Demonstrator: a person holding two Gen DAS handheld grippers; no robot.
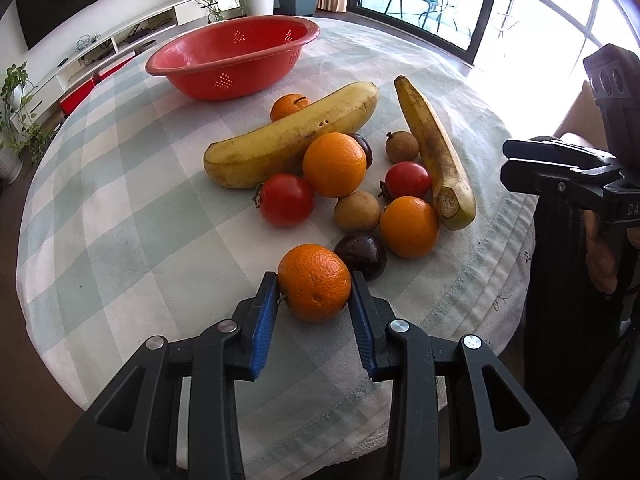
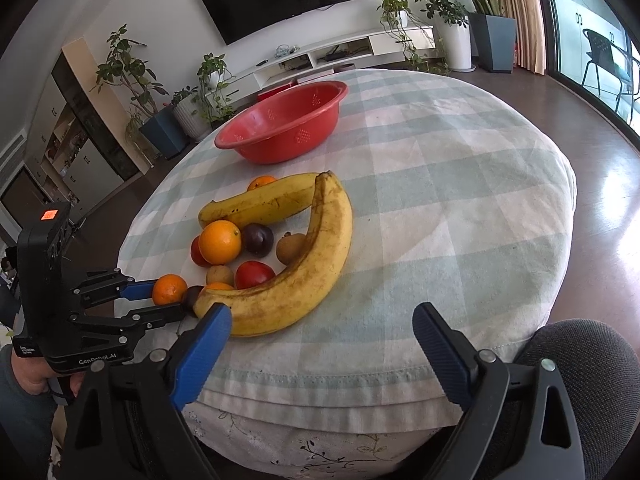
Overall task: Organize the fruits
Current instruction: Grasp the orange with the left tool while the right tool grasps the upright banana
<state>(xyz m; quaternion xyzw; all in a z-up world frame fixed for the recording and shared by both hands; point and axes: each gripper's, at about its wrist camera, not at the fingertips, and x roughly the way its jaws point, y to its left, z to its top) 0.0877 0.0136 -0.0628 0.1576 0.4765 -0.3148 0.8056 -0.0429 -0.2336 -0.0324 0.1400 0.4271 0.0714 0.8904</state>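
My left gripper (image 1: 315, 280) is shut on a small orange mandarin (image 1: 315, 282) that rests on the checked tablecloth near the table's front edge; both blue pads press its sides. The right wrist view shows the same mandarin (image 2: 169, 289) between the left gripper's fingers (image 2: 138, 290). Just beyond lie a dark plum (image 1: 361, 255), two oranges (image 1: 334, 164), two tomatoes (image 1: 286, 199), brown round fruits (image 1: 357, 211) and two bananas (image 1: 294, 134). The empty red bowl (image 1: 224, 60) stands at the far side. My right gripper (image 2: 322, 326) hangs open over the near table edge, nothing between its fingers, its left pad close to the nearer banana (image 2: 296, 280).
The round table (image 2: 460, 208) has bare cloth on its right half and left of the fruit. A dark round cushion (image 2: 580, 360) sits at the lower right. Plants, a TV stand and glass doors surround the table. A person's hand (image 2: 36, 376) holds the left gripper.
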